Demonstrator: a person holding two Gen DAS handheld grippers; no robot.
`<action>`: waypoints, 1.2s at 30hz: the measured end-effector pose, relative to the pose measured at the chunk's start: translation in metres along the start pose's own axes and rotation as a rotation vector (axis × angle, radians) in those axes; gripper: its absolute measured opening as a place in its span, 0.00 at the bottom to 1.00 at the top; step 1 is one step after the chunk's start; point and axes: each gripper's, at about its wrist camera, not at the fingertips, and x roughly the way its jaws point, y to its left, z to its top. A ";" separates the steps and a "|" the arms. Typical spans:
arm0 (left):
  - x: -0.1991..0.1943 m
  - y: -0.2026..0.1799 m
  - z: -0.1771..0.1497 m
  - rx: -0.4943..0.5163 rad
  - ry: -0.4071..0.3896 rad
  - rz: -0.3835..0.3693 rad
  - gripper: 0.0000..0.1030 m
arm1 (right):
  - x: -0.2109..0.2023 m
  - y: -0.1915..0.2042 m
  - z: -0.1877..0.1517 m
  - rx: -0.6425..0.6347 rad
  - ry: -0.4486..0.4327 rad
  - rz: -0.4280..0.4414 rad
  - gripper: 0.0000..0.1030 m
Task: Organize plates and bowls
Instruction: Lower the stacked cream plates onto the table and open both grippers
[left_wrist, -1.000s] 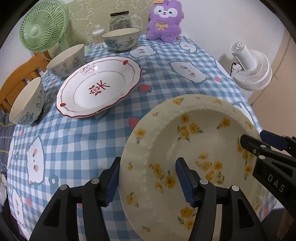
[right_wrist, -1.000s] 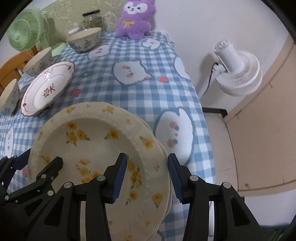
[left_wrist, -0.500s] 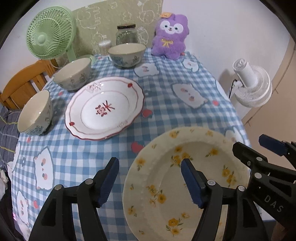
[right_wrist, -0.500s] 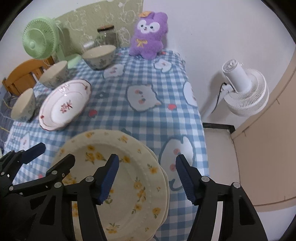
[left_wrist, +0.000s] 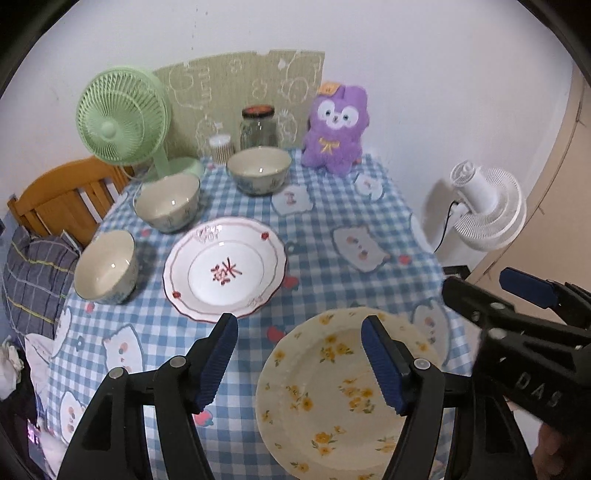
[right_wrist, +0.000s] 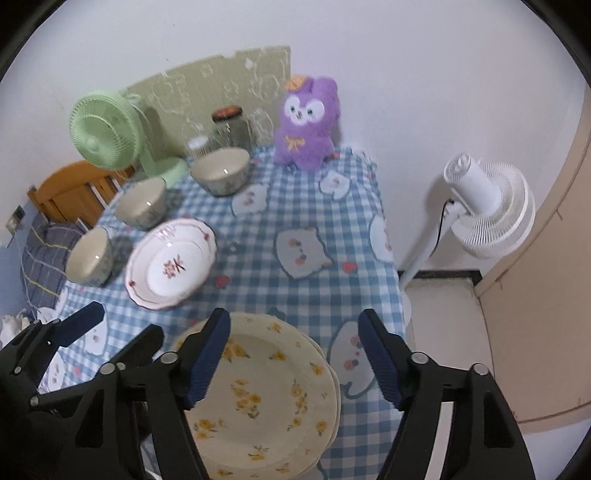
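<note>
Left gripper and right gripper side by side, jaws wide apart

Yellow-flowered plates are sitting stacked near; a red-trimmed plate and three bowls are lying far left.

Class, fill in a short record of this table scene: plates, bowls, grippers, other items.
Plates: yellow-flower plate atop a stack at the near edge; red-rimmed plate alone mid-table
Bowls: three, unstacked, near bowl, middle bowl, far bowl
Grippers: left gripper and right gripper both open, above the stack, holding nothing
Other: green fan, glass jar, purple plush toy
</note>
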 end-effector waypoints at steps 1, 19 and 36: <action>-0.003 -0.001 0.001 0.002 -0.001 0.002 0.71 | -0.006 0.003 0.002 -0.009 -0.012 0.002 0.77; -0.048 0.029 0.027 -0.021 -0.101 0.005 0.91 | -0.054 0.047 0.029 -0.023 -0.120 0.000 0.82; -0.057 0.108 0.040 0.030 -0.101 -0.028 0.92 | -0.056 0.132 0.041 0.018 -0.138 -0.008 0.89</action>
